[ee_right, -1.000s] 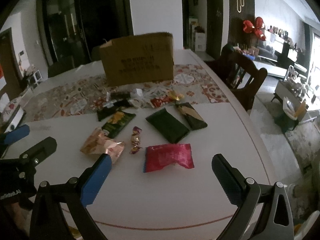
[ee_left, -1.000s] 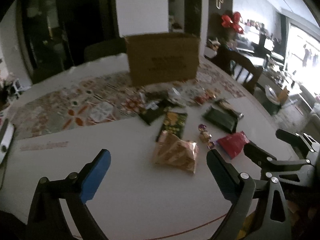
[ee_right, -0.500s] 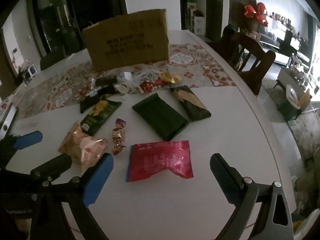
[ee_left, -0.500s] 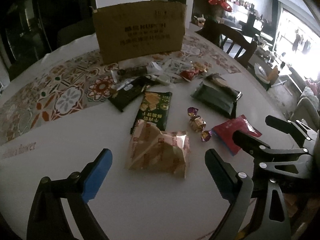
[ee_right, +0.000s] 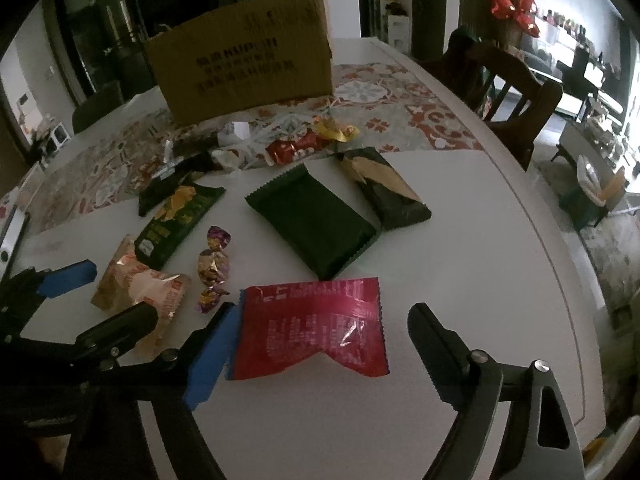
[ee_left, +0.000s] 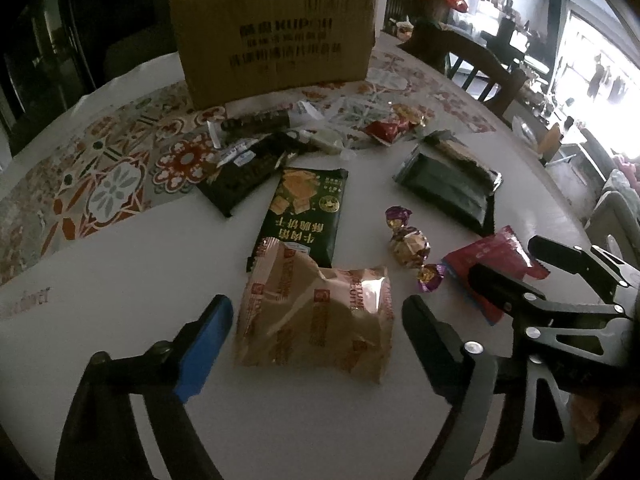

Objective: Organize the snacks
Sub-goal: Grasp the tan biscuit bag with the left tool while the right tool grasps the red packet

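Observation:
A crumpled gold biscuit packet (ee_left: pixel 316 320) lies on the white table (ee_left: pixel 120 280), directly between the blue-padded fingers of my left gripper (ee_left: pixel 316 304). Its jaws are closing around the packet, and the pads stand just off its edges. A red snack packet (ee_right: pixel 312 332) lies flat between the fingers of my right gripper (ee_right: pixel 322 312). Those jaws are closing too, the blue pad close to the packet's left edge and the other finger apart from it. The two grippers sit side by side: the left gripper (ee_right: pixel 122 292) shows in the right wrist view, the right gripper (ee_left: pixel 506 256) in the left wrist view.
Behind stand a cardboard box (ee_left: pixel 276 56) on a patterned runner (ee_left: pixel 100 176), a green cracker packet (ee_left: pixel 304 212), a dark green packet (ee_right: pixel 316 224), a purple-gold candy (ee_right: pixel 214 264) and several small wrappers. A wooden chair (ee_right: pixel 512 92) stands by the table's curved right edge.
Both grippers have come down and forward over the table, so the gold and red packets now lie between their fingers. Both pairs of jaws have narrowed.

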